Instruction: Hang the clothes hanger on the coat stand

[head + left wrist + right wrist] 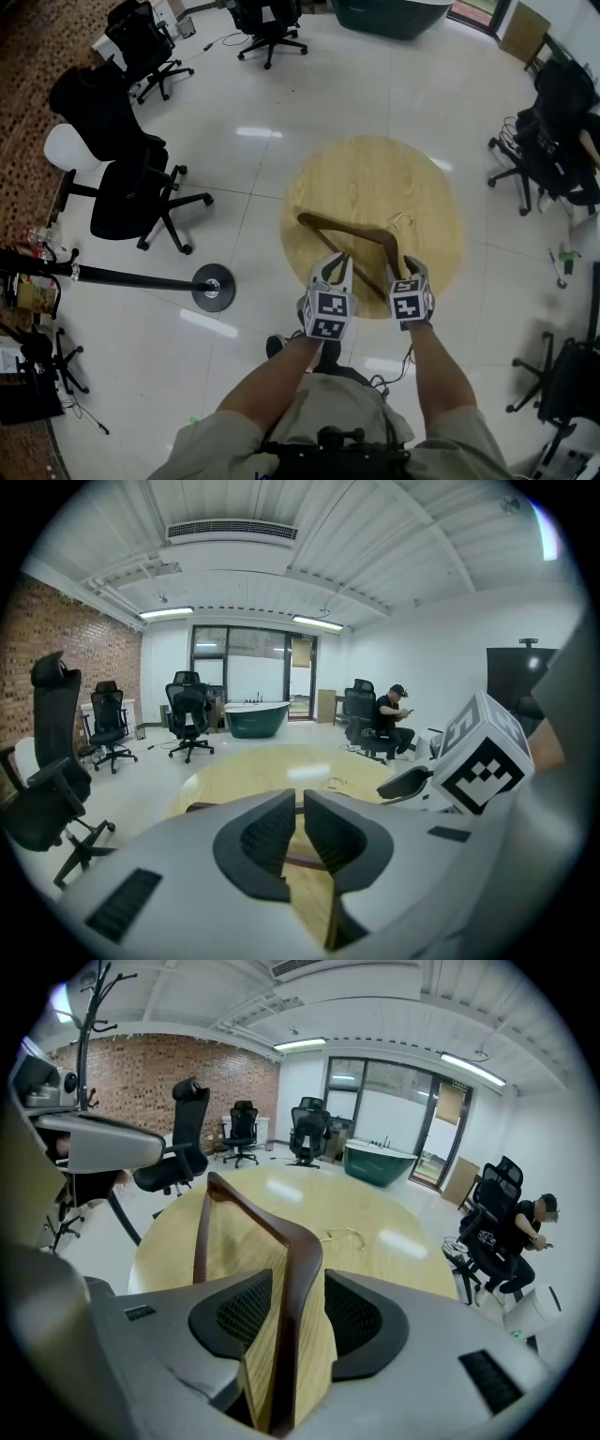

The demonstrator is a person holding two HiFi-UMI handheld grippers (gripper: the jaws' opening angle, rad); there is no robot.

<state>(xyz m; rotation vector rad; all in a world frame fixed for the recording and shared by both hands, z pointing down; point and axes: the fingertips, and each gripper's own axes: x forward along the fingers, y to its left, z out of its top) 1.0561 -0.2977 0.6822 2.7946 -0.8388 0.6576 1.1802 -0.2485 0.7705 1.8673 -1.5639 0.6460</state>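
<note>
Wooden clothes hanger (343, 228) lies flat on the round table (375, 178), not yet lifted. The right gripper (408, 268) straddles one arm of it, jaws spread and not pinching. The left gripper (335, 268) sits beside it, jaws together and empty. Grasping, carrying and hooking onto the coat stand (214, 284) remain.

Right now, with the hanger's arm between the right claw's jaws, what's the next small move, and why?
Probably close the right claw on the wooden hanger. Its arm stands between the open jaws with gaps either side, so nothing grips it, and it lies on the round table. It needs a hold before lifting toward the coat stand.
</note>
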